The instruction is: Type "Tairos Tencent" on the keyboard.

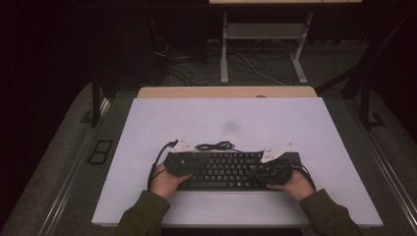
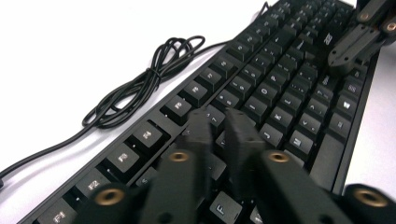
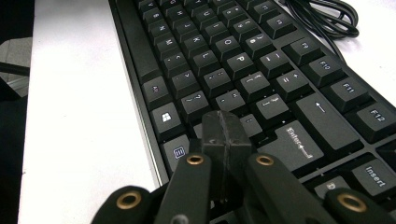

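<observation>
A black keyboard (image 1: 231,169) lies on the white worktop (image 1: 295,128), its bundled cable (image 1: 215,146) just behind it. The left gripper (image 2: 224,122) hovers over the keyboard's left half, fingers slightly parted around nothing. The right gripper (image 3: 223,122) hangs over the keyboard's right end near Enter, fingers pressed together, empty.

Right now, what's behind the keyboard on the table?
Behind the keyboard, its black cable lies loosely coiled on the white table, leading off past the keyboard's left end. Farther back the tabletop shows a faint grey smudge. Both grippers cover the keyboard's rear corners.
</observation>
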